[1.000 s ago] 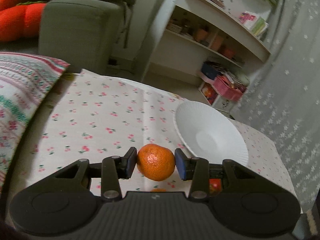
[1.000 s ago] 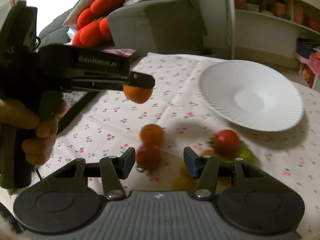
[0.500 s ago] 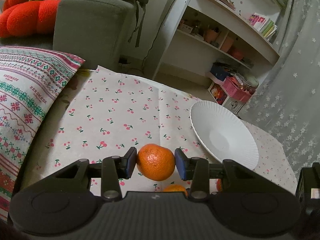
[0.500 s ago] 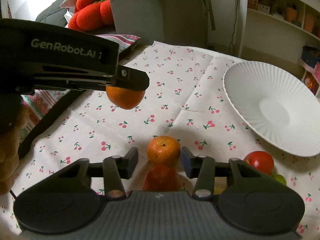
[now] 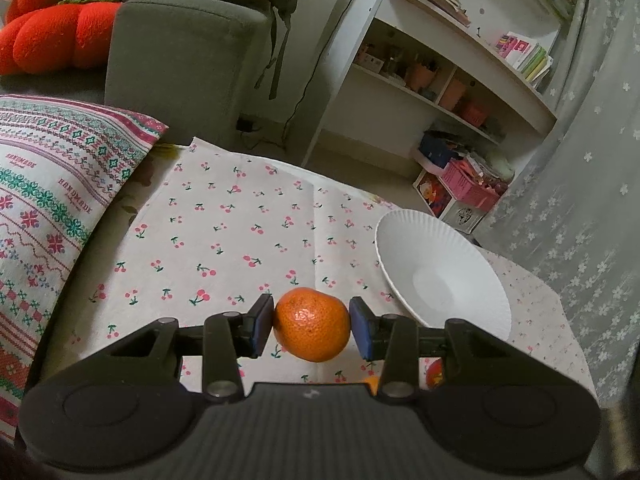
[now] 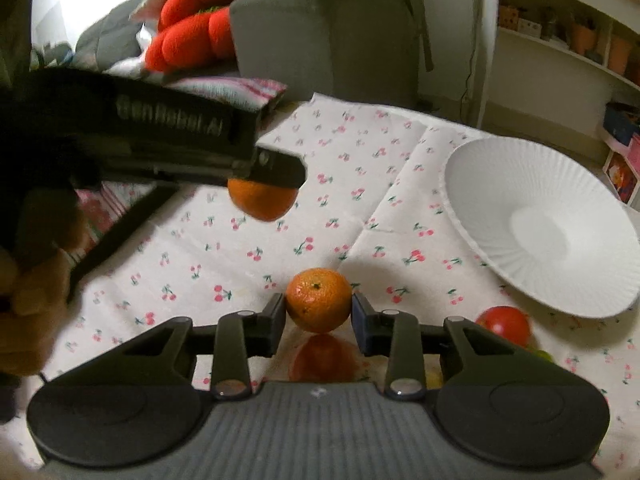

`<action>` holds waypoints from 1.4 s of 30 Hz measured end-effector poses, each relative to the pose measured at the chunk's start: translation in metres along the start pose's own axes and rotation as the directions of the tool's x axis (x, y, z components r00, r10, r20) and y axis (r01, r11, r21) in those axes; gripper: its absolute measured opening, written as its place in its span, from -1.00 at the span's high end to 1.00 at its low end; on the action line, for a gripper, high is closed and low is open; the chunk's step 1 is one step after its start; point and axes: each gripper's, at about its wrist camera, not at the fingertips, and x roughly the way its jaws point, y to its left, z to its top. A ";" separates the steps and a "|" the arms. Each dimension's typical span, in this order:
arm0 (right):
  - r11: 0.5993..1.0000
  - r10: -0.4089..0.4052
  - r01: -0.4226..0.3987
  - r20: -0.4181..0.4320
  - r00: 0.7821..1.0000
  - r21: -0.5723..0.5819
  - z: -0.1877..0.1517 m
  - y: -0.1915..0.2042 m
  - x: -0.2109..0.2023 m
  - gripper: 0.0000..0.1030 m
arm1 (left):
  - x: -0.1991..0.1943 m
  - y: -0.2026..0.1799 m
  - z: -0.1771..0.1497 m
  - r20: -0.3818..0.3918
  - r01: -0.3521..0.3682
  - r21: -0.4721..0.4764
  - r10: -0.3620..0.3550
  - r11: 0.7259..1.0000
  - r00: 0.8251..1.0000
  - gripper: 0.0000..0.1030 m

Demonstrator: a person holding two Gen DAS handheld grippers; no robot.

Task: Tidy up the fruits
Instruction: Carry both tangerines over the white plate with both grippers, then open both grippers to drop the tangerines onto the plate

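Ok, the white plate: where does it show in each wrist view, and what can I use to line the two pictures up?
Left wrist view: the white plate sits right of centre on the cherry-print cloth, beyond and right of the left gripper, which holds a mandarin.
Right wrist view: the plate fills the right side, beyond the right gripper.
Shared landmark: the grey armchair behind the table.

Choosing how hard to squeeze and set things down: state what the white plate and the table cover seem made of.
White plate: probably ceramic, possibly pressed paper; matte white, fine radial ribs, little glare. Table cover: likely thin cotton cloth; printed cherries, sharp fold creases, soft matte surface.
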 end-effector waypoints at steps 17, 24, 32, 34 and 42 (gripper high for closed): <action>0.941 -0.116 0.080 0.090 0.989 0.328 0.004 -0.116 -0.069 0.38 | 0.031 -0.057 0.008 0.008 0.113 0.025 -0.113 0.993 0.994 0.52; 0.930 -0.137 0.110 0.052 0.989 0.350 0.002 -0.130 -0.057 0.38 | 0.060 -0.086 0.012 -0.019 0.143 0.035 -0.142 0.989 0.990 0.52; 0.921 -0.139 0.109 0.055 0.989 0.375 0.000 -0.144 -0.048 0.38 | 0.088 -0.103 0.008 -0.049 0.139 0.059 -0.136 0.989 0.990 0.52; 0.920 -0.134 0.102 0.059 0.989 0.379 -0.001 -0.146 -0.043 0.38 | 0.093 -0.105 0.007 -0.054 0.133 0.071 -0.129 0.989 0.990 0.52; 0.936 -0.130 0.105 0.054 0.990 0.336 0.000 -0.143 -0.026 0.38 | 0.109 -0.107 0.004 -0.083 0.119 0.078 -0.113 0.990 0.990 0.51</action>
